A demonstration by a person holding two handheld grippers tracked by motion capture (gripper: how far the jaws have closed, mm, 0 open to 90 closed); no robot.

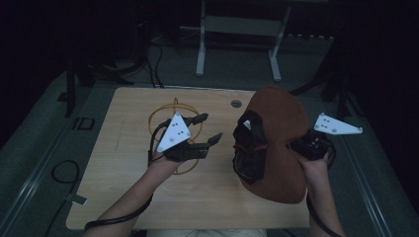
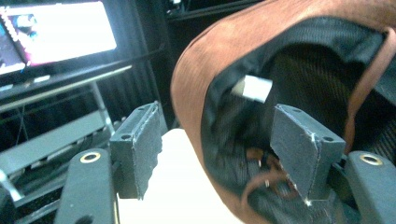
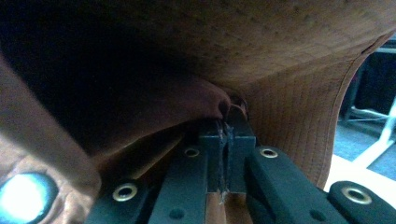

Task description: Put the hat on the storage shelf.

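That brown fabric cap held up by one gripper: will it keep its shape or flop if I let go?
The brown fabric cap probably sags: it bunches where the right gripper pinches it. Its black lining gapes, so the crown looks soft. Likely light, since one pinch holds it up; the left gripper is open.

No legible text, brand or no. in any view. White tag (image 2: 252, 88) inside brown cap (image 2: 196, 70): blank/blurred. Lit screen (image 2: 56, 32): content too blurred to read.

Yellow hoop (image 1: 174, 118) on wooden table (image 1: 128, 148)
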